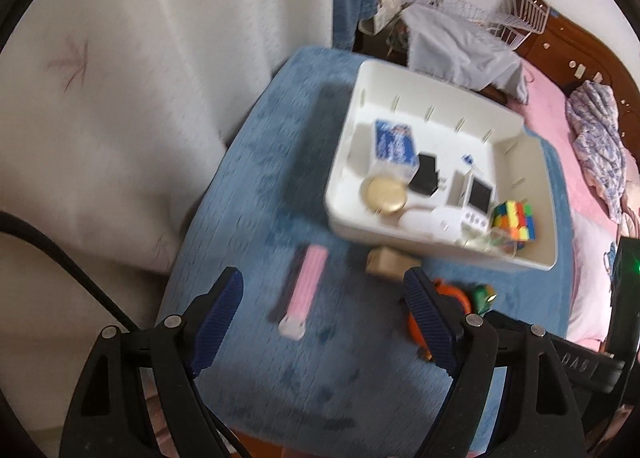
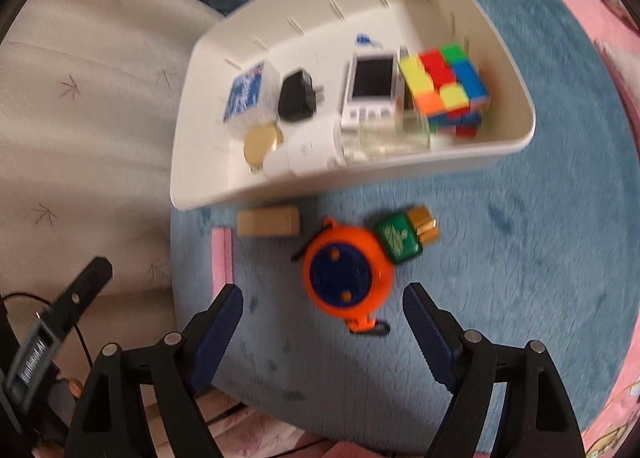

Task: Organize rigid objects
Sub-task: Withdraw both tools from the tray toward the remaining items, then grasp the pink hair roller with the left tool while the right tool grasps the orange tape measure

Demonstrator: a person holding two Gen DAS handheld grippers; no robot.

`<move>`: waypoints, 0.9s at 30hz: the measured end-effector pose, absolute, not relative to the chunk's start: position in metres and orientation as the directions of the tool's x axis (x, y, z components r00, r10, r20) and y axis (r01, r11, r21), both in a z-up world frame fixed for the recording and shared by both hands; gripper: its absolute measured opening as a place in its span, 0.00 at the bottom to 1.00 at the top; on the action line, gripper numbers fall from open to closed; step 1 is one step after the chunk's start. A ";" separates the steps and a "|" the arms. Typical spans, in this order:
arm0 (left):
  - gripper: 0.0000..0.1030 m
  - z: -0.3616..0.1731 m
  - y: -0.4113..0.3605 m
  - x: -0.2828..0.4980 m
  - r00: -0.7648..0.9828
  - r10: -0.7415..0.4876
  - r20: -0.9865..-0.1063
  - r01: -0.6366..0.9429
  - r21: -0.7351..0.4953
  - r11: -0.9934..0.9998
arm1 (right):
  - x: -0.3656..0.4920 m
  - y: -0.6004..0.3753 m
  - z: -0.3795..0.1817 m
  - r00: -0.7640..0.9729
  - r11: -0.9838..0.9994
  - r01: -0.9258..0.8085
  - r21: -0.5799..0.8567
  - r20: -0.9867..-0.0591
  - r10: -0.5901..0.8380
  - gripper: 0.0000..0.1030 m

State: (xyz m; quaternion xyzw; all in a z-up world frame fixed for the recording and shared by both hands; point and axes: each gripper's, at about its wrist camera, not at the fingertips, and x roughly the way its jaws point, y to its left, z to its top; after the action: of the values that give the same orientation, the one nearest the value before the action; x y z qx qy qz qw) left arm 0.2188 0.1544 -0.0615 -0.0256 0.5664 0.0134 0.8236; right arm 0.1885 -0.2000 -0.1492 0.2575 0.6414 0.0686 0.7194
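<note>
A white bin [image 1: 348,161] [image 2: 188,177] on a blue mat holds a colour cube [image 1: 514,219] [image 2: 444,85], a blue card box [image 1: 394,147] [image 2: 246,93], a black plug [image 2: 298,95], a gold disc [image 1: 384,193] and a small white screen device [image 2: 370,85]. On the mat lie a pink ribbed bar [image 1: 304,290], a tan block [image 1: 386,262] [image 2: 268,221], an orange round tape measure [image 2: 346,274] and a green-and-gold piece [image 2: 404,238]. My left gripper [image 1: 324,298] stands open above the pink bar. Over the orange tape measure my right gripper [image 2: 322,306] is open.
The blue mat [image 2: 520,238] lies on a bed with a pink sheet [image 1: 552,109]. A cream curtain [image 1: 100,97] hangs at the left. Clothes and a white wire rack [image 1: 520,13] sit behind the bin. The other gripper's body shows at left in the right wrist view.
</note>
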 end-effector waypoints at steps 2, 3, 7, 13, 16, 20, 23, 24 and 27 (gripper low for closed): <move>0.82 -0.067 0.157 0.215 0.340 0.000 -0.940 -0.051 -0.018 0.999 | 0.187 -0.197 -0.155 0.131 0.861 0.241 0.448 -0.894 0.429 0.81; 0.82 -0.070 0.159 0.213 0.328 0.006 -0.945 -0.049 -0.011 0.999 | 0.186 -0.196 -0.158 0.110 0.862 0.246 0.443 -0.897 0.429 0.81; 0.82 -0.087 0.165 0.208 0.272 0.016 -0.962 -0.032 0.007 0.999 | 0.183 -0.193 -0.170 0.063 0.842 0.302 0.447 -0.891 0.451 0.81; 0.82 -0.110 0.172 0.213 0.212 0.030 -0.977 0.032 0.037 0.999 | 0.181 -0.191 -0.190 0.008 0.802 0.418 0.426 -0.885 0.466 0.81; 0.82 -0.123 0.176 0.222 0.179 0.038 -0.983 0.078 0.053 0.996 | 0.180 -0.194 -0.200 -0.004 0.772 0.485 0.410 -0.882 0.471 0.81; 0.82 -0.142 0.182 0.232 0.126 0.037 -0.991 0.128 0.053 0.990 | 0.179 -0.198 -0.213 -0.012 0.729 0.568 0.382 -0.882 0.472 0.81; 0.82 -0.157 0.185 0.239 0.076 0.019 -0.997 0.158 0.031 0.987 | 0.178 -0.200 -0.220 -0.007 0.691 0.627 0.360 -0.884 0.467 0.81; 0.82 -0.161 0.185 0.241 0.064 0.017 -0.998 0.166 0.027 0.986 | 0.178 -0.200 -0.222 -0.007 0.682 0.640 0.354 -0.885 0.466 0.81; 0.82 -0.175 0.187 0.247 0.014 0.001 -1.000 0.191 0.004 0.982 | 0.179 -0.197 -0.229 -0.006 0.652 0.680 0.336 -0.886 0.463 0.81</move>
State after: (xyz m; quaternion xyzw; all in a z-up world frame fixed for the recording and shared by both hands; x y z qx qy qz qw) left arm 0.2468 0.1869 -0.1748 0.0688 0.6989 -0.0669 0.7088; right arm 0.1790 -0.1973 -0.2288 0.4063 0.7029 -0.0942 0.5761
